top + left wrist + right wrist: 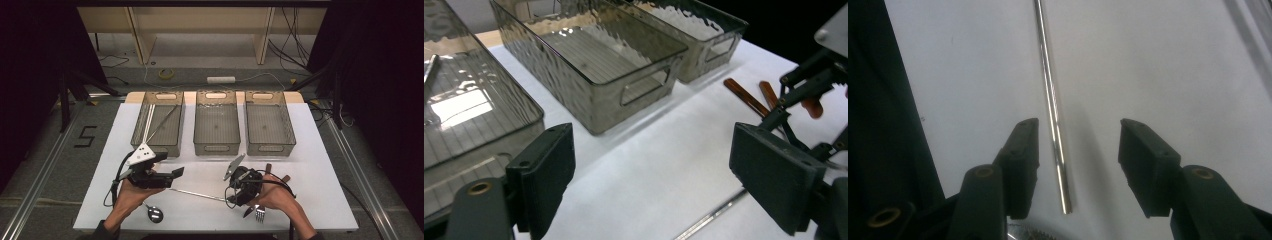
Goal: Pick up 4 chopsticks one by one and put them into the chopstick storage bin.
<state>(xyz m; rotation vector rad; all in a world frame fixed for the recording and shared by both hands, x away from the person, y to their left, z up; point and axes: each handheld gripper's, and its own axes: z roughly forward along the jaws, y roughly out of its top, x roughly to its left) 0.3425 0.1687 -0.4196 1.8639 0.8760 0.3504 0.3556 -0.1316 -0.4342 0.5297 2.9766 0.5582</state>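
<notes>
In the lower centre of the high view, the right gripper is held low by a hand entering from the bottom right, angled toward the left. Its jaws are spread wide and straddle the near end of a thin metal rod, which lies flat on the white table, ungripped. At lower left, the left gripper is held level, jaws wide apart and empty, pointed right.

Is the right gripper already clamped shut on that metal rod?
No, the right gripper is open, its jaws standing apart on either side of the metal rod.
</notes>
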